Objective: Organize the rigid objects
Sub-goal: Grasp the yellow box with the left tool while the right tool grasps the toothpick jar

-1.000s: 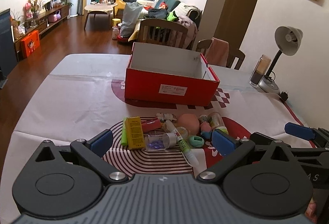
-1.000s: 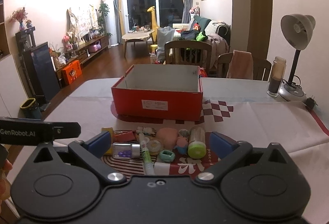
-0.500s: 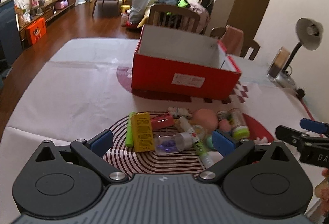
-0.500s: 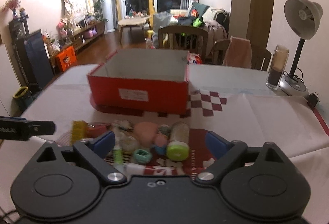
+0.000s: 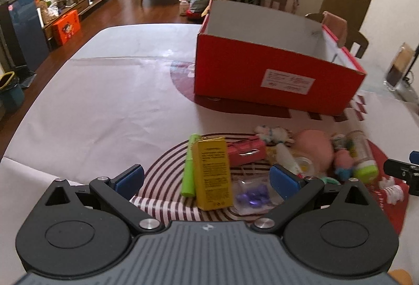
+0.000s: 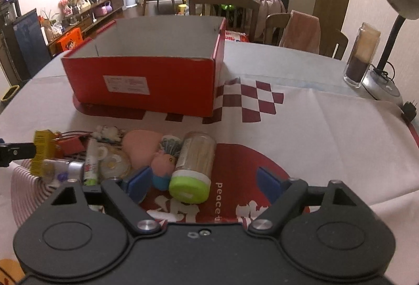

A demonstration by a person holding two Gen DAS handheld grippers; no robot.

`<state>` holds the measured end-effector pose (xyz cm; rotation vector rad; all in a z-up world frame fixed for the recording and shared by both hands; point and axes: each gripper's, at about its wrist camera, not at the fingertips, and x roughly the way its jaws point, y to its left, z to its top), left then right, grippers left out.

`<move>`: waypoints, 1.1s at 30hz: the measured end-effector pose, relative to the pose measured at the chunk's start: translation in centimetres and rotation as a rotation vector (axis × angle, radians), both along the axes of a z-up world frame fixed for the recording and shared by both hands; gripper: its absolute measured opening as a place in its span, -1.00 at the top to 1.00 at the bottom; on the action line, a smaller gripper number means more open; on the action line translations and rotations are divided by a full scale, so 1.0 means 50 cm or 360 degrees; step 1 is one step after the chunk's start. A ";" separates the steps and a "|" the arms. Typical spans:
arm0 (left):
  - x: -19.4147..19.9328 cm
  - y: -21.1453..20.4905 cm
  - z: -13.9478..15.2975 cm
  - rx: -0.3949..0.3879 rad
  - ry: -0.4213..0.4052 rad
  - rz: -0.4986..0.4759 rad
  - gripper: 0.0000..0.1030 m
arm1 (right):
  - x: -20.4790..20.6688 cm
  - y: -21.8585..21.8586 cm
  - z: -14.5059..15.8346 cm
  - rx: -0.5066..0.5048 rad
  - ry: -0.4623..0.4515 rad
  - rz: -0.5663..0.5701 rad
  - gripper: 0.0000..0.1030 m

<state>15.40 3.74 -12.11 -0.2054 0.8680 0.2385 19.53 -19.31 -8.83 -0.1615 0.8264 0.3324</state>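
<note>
Fingers (image 6: pixel 138 184) beside green-capped jar (image 6: pixel 193 167), red box (image 6: pixel 146 80) behind

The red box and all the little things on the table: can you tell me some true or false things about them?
1. The red box has a lid on it. False: its top is open.
2. The jar with the green cap is lying on its side. True.
3. The yellow carton is inside the red box. False: it lies on the table in front of the box, beside a green tube.
4. The right tool is squeezing the jar. False: its jaws have just been closing, but they are apart and the jar lies loose between them.
5. The left tool is open with the yellow carton ahead of it. True.
</note>
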 end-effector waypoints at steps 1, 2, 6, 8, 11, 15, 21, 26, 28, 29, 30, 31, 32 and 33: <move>0.005 0.002 -0.006 0.0004 0.0005 0.0005 -0.98 | 0.006 0.004 -0.005 -0.0013 0.0000 -0.0005 -0.60; 0.010 0.003 -0.011 0.0011 0.0014 0.0016 -0.98 | 0.011 0.006 -0.010 -0.0022 -0.0001 -0.0010 -0.59; 0.020 0.005 -0.022 0.0023 0.0018 0.0030 -0.98 | 0.035 0.014 -0.029 -0.0035 0.0036 -0.0030 -0.54; 0.025 -0.002 -0.026 0.0049 0.0014 0.0009 -0.88 | 0.042 0.017 -0.039 -0.0053 0.0047 -0.0043 -0.48; 0.033 -0.008 -0.034 0.0068 0.0036 -0.0013 -0.63 | 0.053 0.018 -0.049 -0.0043 0.0072 -0.0072 -0.40; 0.037 -0.007 -0.043 0.0051 0.0040 -0.0003 -0.53 | 0.064 0.020 -0.057 -0.0017 0.0108 -0.0087 -0.34; 0.049 -0.007 -0.057 0.0037 0.0052 -0.0011 -0.05 | 0.075 0.029 -0.067 0.0005 0.0153 -0.0103 -0.24; 0.050 0.003 -0.065 -0.0003 0.0064 0.0003 0.12 | 0.084 0.021 -0.070 0.0062 0.0187 -0.0137 -0.24; 0.049 0.001 -0.067 -0.0002 0.0057 -0.0013 0.20 | 0.086 0.021 -0.071 0.0082 0.0200 -0.0143 -0.19; 0.049 -0.002 -0.066 -0.0001 0.0055 -0.0022 0.26 | 0.086 0.020 -0.071 0.0098 0.0209 -0.0140 -0.10; 0.049 -0.004 -0.065 0.0001 0.0053 -0.0031 0.31 | 0.086 0.021 -0.070 0.0113 0.0217 -0.0135 -0.04; 0.050 -0.006 -0.065 0.0010 0.0054 -0.0035 0.31 | 0.085 0.022 -0.069 0.0123 0.0221 -0.0127 0.06; 0.052 -0.008 -0.065 0.0014 0.0056 -0.0037 0.31 | 0.083 0.025 -0.067 0.0123 0.0219 -0.0117 0.17; 0.052 -0.008 -0.065 0.0016 0.0056 -0.0039 0.32 | 0.082 0.029 -0.065 0.0119 0.0214 -0.0110 0.21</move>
